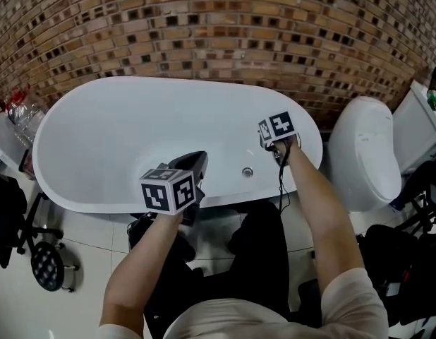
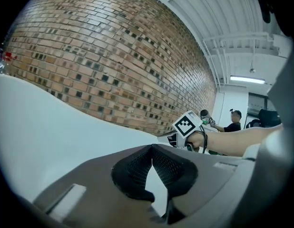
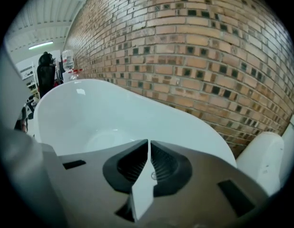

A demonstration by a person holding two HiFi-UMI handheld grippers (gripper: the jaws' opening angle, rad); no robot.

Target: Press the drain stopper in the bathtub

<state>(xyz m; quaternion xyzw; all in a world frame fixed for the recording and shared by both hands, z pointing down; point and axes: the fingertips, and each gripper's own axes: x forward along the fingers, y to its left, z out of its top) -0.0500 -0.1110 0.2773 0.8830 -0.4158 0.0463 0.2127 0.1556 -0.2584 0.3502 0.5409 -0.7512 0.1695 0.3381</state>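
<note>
Left gripper (image 2: 151, 148) and right gripper (image 3: 148, 144): jaws closed, nothing held. Drain stopper (image 1: 247, 171) sits on the bathtub (image 1: 98, 140) floor, nearer the right. I'd lower that closed tip squarely onto its centre.

The tiled floor (image 1: 91, 232) is carrying a white bathtub (image 1: 126, 129), with a white toilet (image 1: 364, 154) standing just beside it.

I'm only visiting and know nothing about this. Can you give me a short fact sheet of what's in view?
Setting: white bathtub against a brick wall, toilet beside it
Drain stopper: small round metal piece in the tub, nothing touching it
Left gripper: jaws together, empty, over the tub's near edge
Right gripper: jaws together, empty, above the tub
Operator: a person, one gripper per hand
</note>
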